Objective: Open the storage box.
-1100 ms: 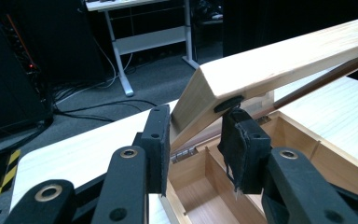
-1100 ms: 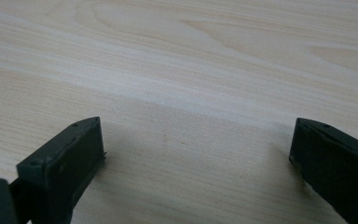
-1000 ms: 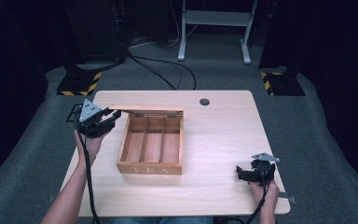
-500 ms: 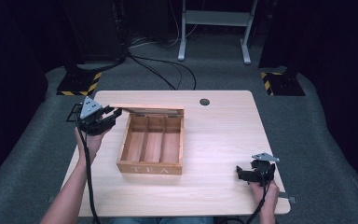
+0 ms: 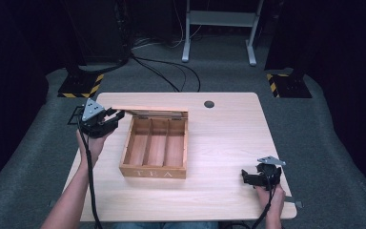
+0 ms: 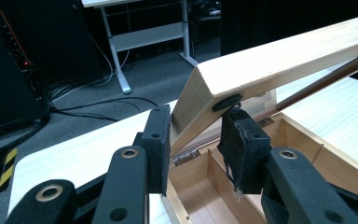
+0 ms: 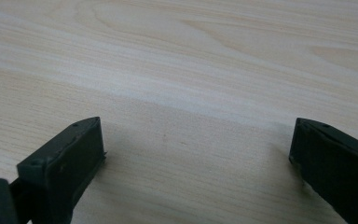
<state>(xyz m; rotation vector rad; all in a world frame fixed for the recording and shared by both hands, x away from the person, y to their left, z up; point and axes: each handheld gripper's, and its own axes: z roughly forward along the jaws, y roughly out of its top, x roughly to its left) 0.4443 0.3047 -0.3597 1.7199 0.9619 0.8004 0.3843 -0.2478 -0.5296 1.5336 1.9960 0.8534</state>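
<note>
Nothing has moved: the left tool still clamps the raised lid of the box; the right tool rests wide open and empty on the table.

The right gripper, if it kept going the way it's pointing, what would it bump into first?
Probably the bare table. The right gripper has open jaws angled down at the wood with nothing between them. In the high view it points left, roughly toward the tea box, well beyond.

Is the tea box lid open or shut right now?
Open. The lid is raised off the tea box, gripped at its corner by the left gripper; three empty compartments are exposed.
</note>
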